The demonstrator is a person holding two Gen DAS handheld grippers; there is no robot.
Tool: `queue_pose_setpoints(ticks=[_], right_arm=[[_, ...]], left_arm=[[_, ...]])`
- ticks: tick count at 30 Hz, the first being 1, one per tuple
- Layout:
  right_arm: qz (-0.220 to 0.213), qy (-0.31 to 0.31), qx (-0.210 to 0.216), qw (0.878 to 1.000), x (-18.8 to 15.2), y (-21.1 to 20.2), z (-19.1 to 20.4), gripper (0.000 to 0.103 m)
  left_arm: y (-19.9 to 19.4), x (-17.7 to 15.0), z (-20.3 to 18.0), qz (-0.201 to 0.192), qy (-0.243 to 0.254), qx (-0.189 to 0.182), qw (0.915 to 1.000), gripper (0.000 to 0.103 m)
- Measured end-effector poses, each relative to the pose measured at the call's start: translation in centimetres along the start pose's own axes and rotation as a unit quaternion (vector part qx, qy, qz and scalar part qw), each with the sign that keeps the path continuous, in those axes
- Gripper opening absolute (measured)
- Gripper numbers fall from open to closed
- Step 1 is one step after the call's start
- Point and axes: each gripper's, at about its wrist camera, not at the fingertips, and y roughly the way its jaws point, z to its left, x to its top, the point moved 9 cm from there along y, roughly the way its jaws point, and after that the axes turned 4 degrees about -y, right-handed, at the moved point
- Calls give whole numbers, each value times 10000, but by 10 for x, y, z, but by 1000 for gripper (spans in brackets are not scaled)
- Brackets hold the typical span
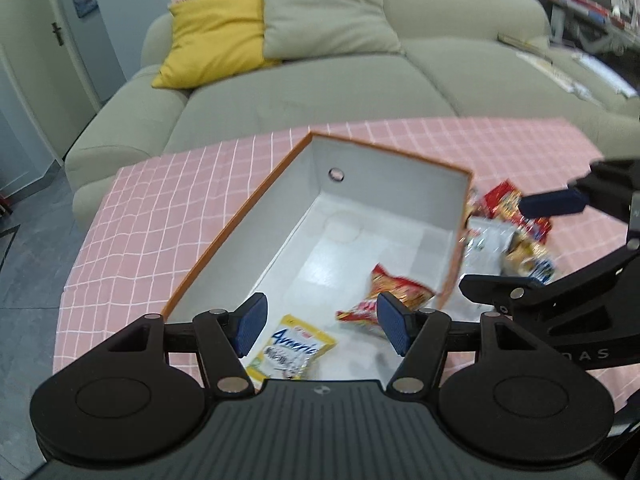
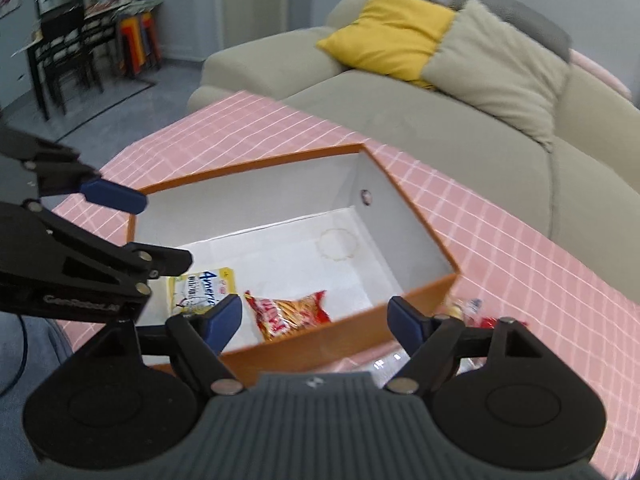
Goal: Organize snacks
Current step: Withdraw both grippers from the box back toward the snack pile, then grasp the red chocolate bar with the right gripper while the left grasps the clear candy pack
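— Two packets already lie in the orange box [image 1: 256, 220] as the left wrist view shows it: a yellow snack packet [image 1: 290, 348] at about 6 o'clock on the white floor, and a red snack packet [image 1: 396, 296] at 4 o'clock against the near right wall. What of the left gripper [image 1: 318, 326]?

— Its jaws stand wide apart above those two packets, nothing between the blue pads [image 1: 250, 322]. The loose snack pile [image 1: 504, 232] sits outside the box at 3 o'clock on the pink checked tablecloth [image 1: 160, 208], and the right gripper [image 1: 520, 240] reaches in there from the right edge.

— And from the right wrist view?

— The same box [image 2: 408, 300] fills the middle, with the yellow packet [image 2: 204, 288] at 8 o'clock and the red one [image 2: 292, 314] at 7 o'clock. The right gripper [image 2: 316, 322] is spread open and empty; the left gripper [image 2: 132, 232] crosses in at 9 o'clock. A few loose snacks [image 2: 472, 312] show at 4 o'clock, just beyond the box wall.

— How should the next pick go?

— Probably best to drop on one packet of the pile alone, pinch its crimped edge, and lift clear of the box wall before releasing over the bare far half of the floor.
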Motion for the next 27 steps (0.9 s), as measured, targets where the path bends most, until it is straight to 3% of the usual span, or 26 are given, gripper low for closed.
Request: queue_pose_setpoints(ticks=[3,10,14,18,27], right_arm=[[-129,287,-313,9990,-18,-17,-15,81],[-250,1088,-721,9911,-82,-39,-53,81],[8,1581,-861,9837,-126,-36,-78,81],[222,1745,-1050,9788,-163,-32,-97,81],[538,2069,-831,9733,-215,-13,-117,75]], left_arm=[[-12,-3,-14,-212,-139,-131,9996,74],[-24,-23,-65,-398,-367,-851,9949,74],[-6,-40,-99,-129,-432,-1192,9918,74],[20,-55,-127,153,-373,-1294,9908,74],[62,-78,-159,723,-337,-1358,9875,74]])
